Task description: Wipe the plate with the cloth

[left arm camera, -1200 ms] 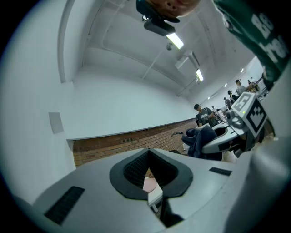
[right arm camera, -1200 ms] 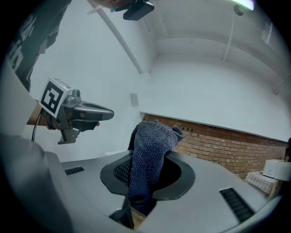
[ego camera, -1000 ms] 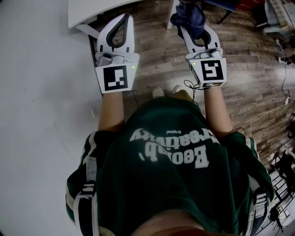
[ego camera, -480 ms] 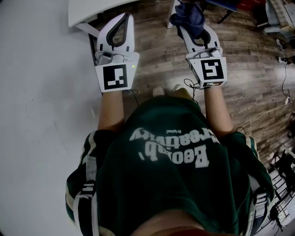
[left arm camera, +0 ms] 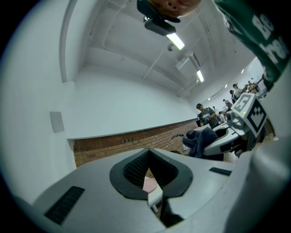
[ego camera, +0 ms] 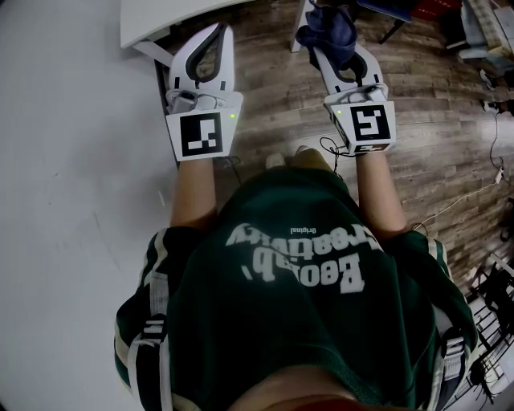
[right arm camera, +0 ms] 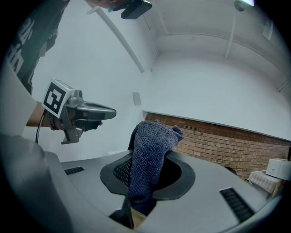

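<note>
No real change from a second ago: both grippers are still held out in front. The left gripper [ego camera: 218,36] has its jaws together on nothing and sits beside the white table's [ego camera: 152,20] corner. The right gripper [ego camera: 337,54] is clamped on the cloth [right arm camera: 150,150]. The cloth is dark blue terry, bunched, and bulges past the jaw tips over the wood floor [ego camera: 434,112].

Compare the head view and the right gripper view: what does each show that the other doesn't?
Head view only: the wood floor and the person's green shirt.
Right gripper view only: the brick wall, and how the cloth runs down between the pads.
Both: the right gripper shut on the cloth, and the left gripper beside it. Neither shows a plate.
</note>
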Available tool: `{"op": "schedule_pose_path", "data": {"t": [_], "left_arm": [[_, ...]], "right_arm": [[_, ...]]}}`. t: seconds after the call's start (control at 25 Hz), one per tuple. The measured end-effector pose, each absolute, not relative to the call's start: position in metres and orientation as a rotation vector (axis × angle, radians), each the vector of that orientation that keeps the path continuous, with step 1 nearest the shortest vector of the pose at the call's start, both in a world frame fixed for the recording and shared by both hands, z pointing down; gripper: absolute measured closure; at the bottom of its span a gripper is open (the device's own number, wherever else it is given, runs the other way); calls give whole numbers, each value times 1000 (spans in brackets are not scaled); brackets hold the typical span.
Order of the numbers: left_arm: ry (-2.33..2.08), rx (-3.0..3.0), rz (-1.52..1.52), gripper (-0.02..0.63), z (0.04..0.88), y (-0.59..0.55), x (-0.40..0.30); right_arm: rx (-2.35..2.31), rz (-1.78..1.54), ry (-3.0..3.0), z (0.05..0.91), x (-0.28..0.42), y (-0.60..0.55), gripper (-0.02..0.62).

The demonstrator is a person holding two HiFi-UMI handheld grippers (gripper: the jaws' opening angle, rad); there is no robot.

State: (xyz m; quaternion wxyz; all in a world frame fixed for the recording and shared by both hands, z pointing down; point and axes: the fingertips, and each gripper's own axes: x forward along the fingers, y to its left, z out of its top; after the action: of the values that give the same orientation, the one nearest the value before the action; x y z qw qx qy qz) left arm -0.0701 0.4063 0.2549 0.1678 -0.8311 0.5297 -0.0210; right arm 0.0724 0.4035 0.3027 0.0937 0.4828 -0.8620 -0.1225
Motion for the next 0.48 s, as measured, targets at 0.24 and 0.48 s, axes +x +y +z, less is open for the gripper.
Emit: {"op": "schedule_pose_path", "data": {"t": [0.24,0.48], "left_arm": [[1483,-2380,-63,603,257,407,-64],[1472,-2398,-59,603,258,407,-58]], "right_arm": [[1439,-347,-2551,305,73,404,520],[1429,-349,-2553,307,72,403,520]]}}
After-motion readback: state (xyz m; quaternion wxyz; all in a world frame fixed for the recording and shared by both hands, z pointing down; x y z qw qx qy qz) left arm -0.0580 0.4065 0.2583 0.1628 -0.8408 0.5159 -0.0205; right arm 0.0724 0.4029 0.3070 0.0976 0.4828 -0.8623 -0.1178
